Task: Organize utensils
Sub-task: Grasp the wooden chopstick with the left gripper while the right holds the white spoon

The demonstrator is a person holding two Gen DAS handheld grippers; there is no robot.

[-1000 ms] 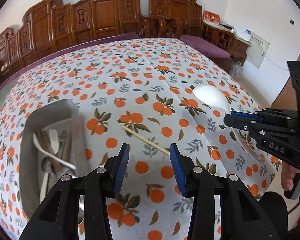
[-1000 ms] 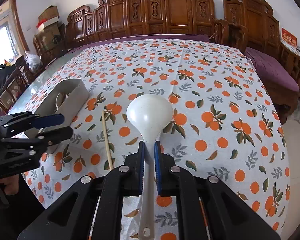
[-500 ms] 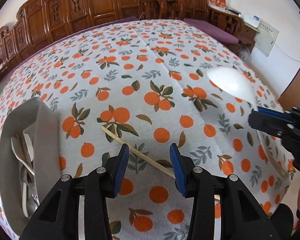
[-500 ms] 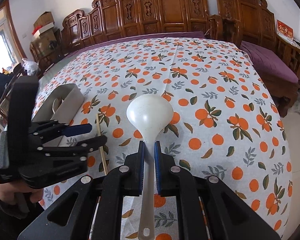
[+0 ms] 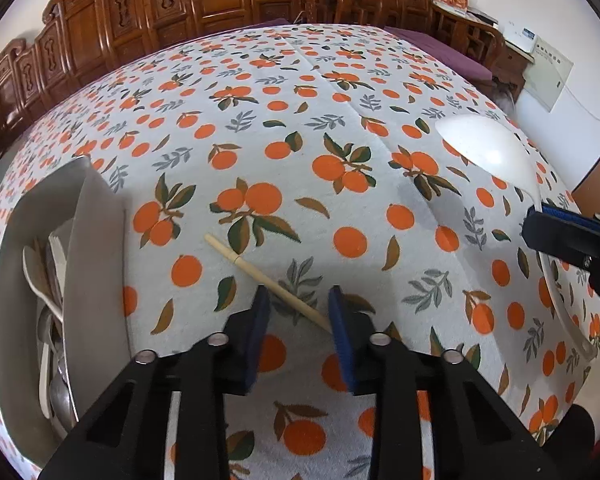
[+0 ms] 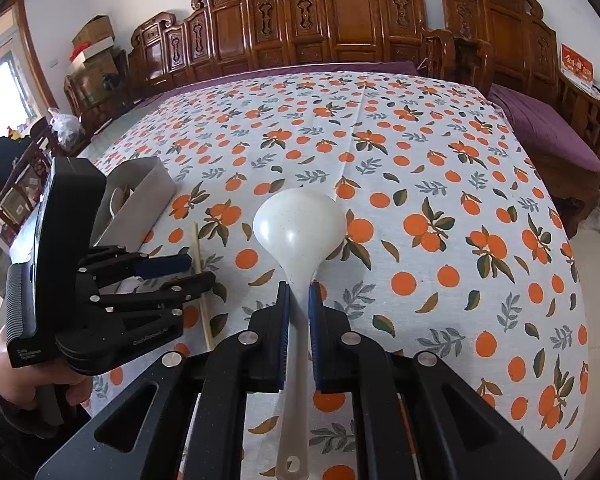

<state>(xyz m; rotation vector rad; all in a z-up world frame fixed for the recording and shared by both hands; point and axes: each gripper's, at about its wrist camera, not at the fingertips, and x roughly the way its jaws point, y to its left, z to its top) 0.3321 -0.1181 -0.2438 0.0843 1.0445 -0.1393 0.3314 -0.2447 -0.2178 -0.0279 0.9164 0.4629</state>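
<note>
Wooden chopstick (image 5: 268, 279): lies on the desk (image 5: 340, 80) between our left gripper (image 5: 296, 312) fingers, which are closing, not yet pressing. Ladle (image 6: 300, 232): clenched in our right gripper (image 6: 298, 312). Step, we judge: pickup. Next: finish closing, lift toward the tray (image 5: 96, 264) left of the fingers.

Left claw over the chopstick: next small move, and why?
Probably finish closing. The left claw is down at the tablecloth with the chopstick lying between its closing jaws, pads not clearly pressing yet. Then lift it toward the grey utensil box. The right claw is occupied with the white ladle.
</note>
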